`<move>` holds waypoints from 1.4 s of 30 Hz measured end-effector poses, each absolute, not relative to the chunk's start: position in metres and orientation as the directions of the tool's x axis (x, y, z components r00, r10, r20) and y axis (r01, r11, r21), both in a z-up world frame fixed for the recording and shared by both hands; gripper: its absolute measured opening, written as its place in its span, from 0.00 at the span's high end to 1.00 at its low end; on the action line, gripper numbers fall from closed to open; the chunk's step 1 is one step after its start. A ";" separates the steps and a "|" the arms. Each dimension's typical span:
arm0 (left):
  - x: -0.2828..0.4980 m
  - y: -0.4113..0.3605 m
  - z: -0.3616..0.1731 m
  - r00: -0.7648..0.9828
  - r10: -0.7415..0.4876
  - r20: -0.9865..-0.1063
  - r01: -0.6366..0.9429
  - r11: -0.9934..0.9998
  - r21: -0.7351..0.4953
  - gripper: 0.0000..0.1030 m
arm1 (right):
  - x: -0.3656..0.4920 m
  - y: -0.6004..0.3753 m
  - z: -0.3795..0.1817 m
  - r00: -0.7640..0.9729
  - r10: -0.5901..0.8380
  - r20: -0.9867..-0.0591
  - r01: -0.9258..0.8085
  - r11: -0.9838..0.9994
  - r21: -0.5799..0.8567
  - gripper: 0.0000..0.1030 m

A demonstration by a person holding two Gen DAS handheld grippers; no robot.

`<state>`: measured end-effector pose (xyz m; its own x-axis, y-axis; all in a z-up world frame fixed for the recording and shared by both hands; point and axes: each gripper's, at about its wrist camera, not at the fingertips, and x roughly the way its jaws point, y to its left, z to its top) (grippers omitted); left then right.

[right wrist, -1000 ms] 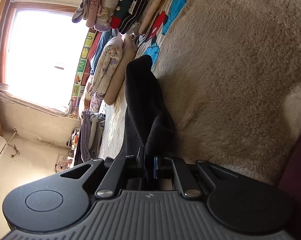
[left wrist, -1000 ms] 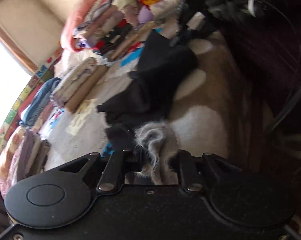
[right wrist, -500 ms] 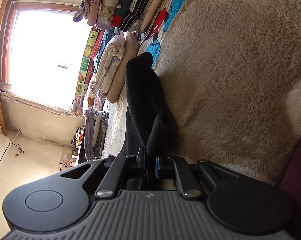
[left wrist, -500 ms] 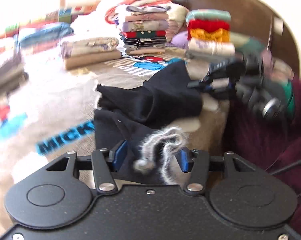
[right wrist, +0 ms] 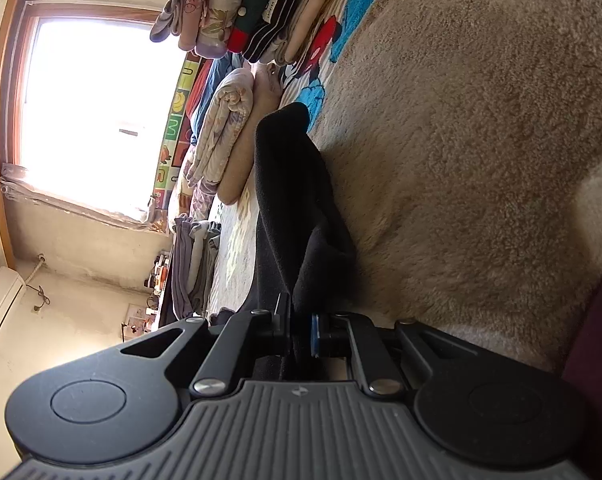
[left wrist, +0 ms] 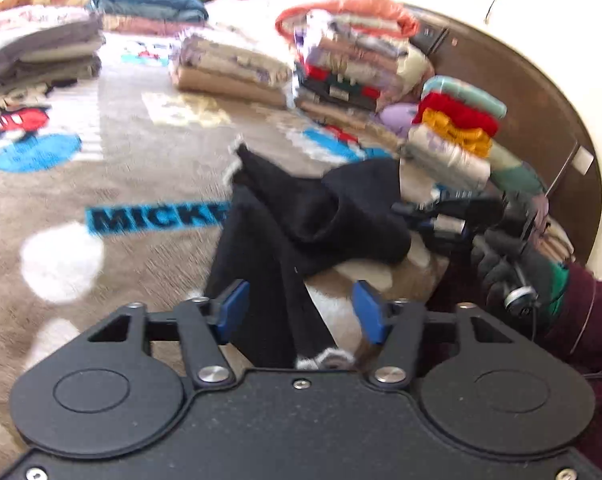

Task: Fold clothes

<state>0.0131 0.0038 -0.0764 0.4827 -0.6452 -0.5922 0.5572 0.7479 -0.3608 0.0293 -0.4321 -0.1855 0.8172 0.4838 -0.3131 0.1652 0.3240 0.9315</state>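
A black garment (left wrist: 313, 216) with a fuzzy grey trim lies crumpled on the brown plush blanket (left wrist: 141, 176). My left gripper (left wrist: 299, 312) is open, its blue pads wide apart. A strip of the black cloth runs between them without being pinched. In the right wrist view the same black garment (right wrist: 289, 200) rises from the blanket (right wrist: 481, 140). My right gripper (right wrist: 301, 330) is shut on its edge. That gripper (left wrist: 441, 222) also shows in the left wrist view, at the far right of the cloth.
Stacks of folded clothes (left wrist: 349, 64) stand along the far side of the bed, with more piles (left wrist: 41, 48) at the left. A dark wooden headboard (left wrist: 533, 96) curves behind them. A dark red sleeve (left wrist: 581, 320) is at the right. A bright window (right wrist: 93, 112) fills the right wrist view's left.
My left gripper has opened and let go of the fuzzy trimmed edge, and it has swung round to level. The right gripper holds still, shut on the cloth.
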 end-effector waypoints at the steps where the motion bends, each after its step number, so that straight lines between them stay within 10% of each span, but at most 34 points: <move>1: 0.014 -0.003 -0.082 0.469 -0.641 -0.608 0.556 0.749 -0.361 0.60 | 0.029 -0.432 -0.185 0.817 0.484 -0.312 0.164 0.325 0.931 0.88; 7: 0.015 -0.021 -0.103 0.467 -0.565 -0.680 0.510 0.801 -0.314 0.96 | 0.029 -0.431 -0.185 0.818 0.483 -0.313 0.159 0.332 0.930 0.88; 18: 0.056 0.097 -0.044 0.671 -0.432 -0.603 0.308 0.902 -0.304 0.96 | 0.030 -0.431 -0.185 0.816 0.482 -0.320 0.158 0.346 0.925 0.88; 24: 0.077 0.142 -0.049 0.755 -0.289 -0.588 0.044 0.918 -0.395 0.94 | 0.028 -0.430 -0.184 0.817 0.476 -0.326 0.160 0.356 0.921 0.87; 29: 0.067 0.155 -0.073 0.738 -0.343 -0.581 -0.022 0.848 -0.530 0.54 | 0.030 -0.429 -0.185 0.813 0.475 -0.337 0.165 0.366 0.916 0.87; 36: 0.070 0.128 -0.091 0.716 -0.345 -0.607 -0.015 0.862 -0.507 0.53 | 0.032 -0.427 -0.185 0.808 0.472 -0.352 0.166 0.391 0.905 0.87; 37: 0.072 0.123 -0.092 0.718 -0.341 -0.607 -0.008 0.868 -0.496 0.55 | 0.032 -0.426 -0.185 0.807 0.474 -0.352 0.163 0.394 0.905 0.87; 39: 0.075 0.113 -0.094 0.720 -0.332 -0.609 0.007 0.881 -0.473 0.96 | 0.032 -0.426 -0.184 0.806 0.478 -0.350 0.156 0.400 0.903 0.87; 42: 0.079 0.105 -0.092 0.739 -0.326 -0.590 0.027 0.889 -0.457 0.96 | 0.034 -0.422 -0.182 0.803 0.484 -0.348 0.142 0.412 0.900 0.88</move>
